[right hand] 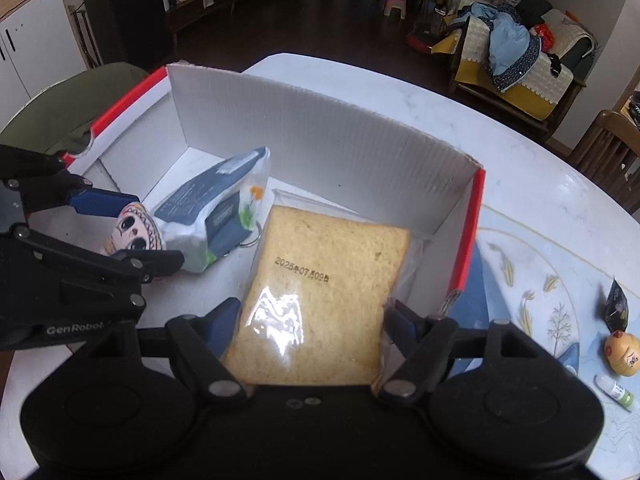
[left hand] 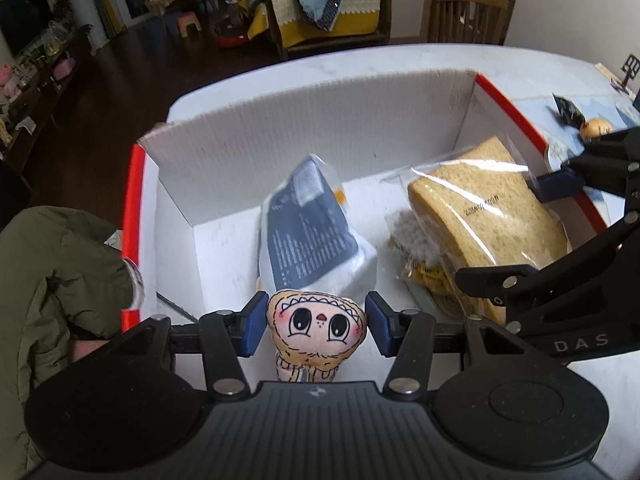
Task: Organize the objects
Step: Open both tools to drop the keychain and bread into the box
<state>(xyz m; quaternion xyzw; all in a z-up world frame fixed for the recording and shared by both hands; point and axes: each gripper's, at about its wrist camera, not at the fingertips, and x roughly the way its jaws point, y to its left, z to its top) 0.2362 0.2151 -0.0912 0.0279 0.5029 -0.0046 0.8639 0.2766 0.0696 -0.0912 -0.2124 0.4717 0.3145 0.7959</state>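
Placement is the step in hand: over the white corrugated box with red rims (right hand: 320,136) at the bench's left edge, the left hand-held gripper (left hand: 316,322) clamps a small plush doll (left hand: 316,326) and the right hand-held gripper (right hand: 312,320) a bagged bread slice (right hand: 320,288), each needing lowering to bare floor beside the blue-and-white tissue pack (right hand: 212,216), then release.

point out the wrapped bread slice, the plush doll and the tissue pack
wrapped bread slice (right hand: 320,300): right wrist view, centre of the crumb
plush doll (left hand: 316,322): left wrist view, its face
tissue pack (left hand: 308,236): left wrist view, dark printed panel
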